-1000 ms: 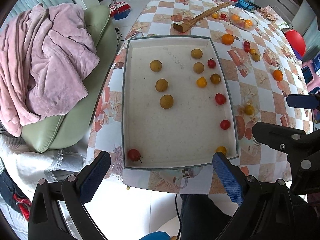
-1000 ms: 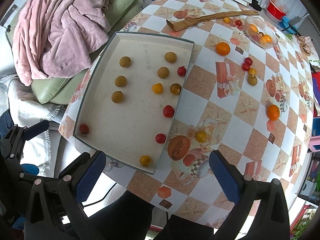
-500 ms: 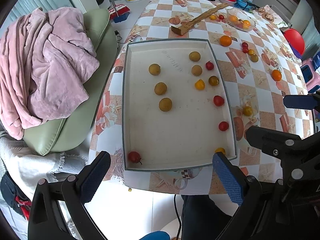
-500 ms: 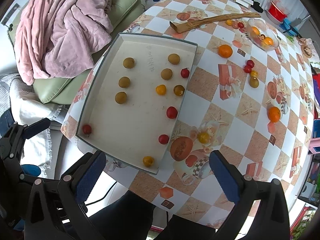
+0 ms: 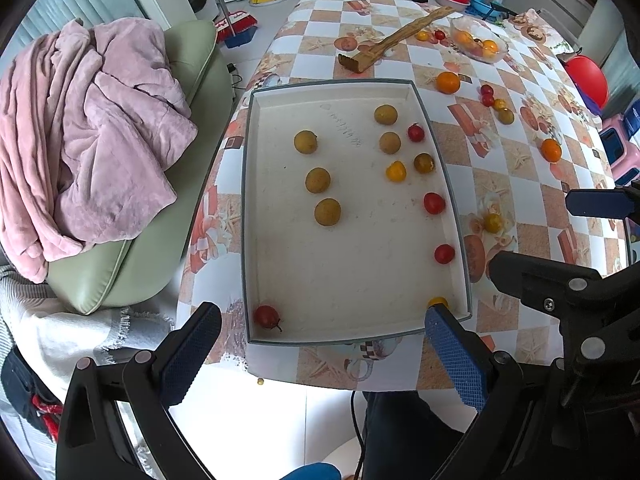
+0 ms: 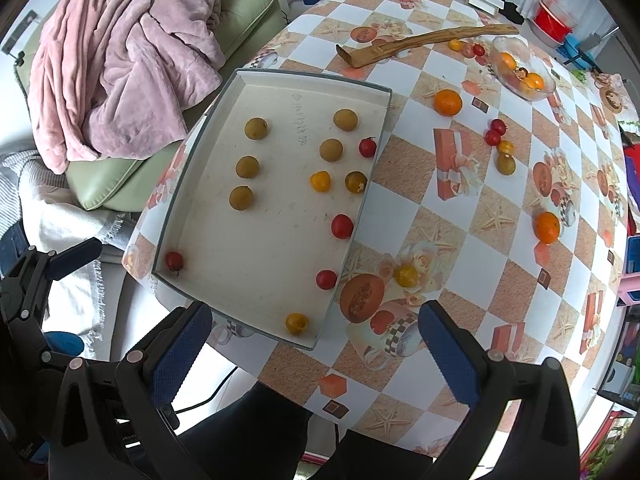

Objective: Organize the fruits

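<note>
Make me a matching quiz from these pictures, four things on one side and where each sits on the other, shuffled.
Things:
1. wooden scraper
2. pink blanket
3. glass bowl
4. red fruit with stem

Places:
A. near left corner of the tray
B. on the green cushion
C. table's far right, holding oranges
D. on the table beyond the tray

Pairs: 1-D, 2-B, 3-C, 4-A

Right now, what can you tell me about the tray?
The tray is a shallow rectangle with grey outer walls and a speckled off-white inside that looks like card or foam. It lies flat on the checked tablecloth at the near table edge, beside the sofa. Loose inside are five brownish round fruits, four red, two yellow and one darker yellow-brown. Faint writing marks its floor. Neither gripper touches it.
</note>
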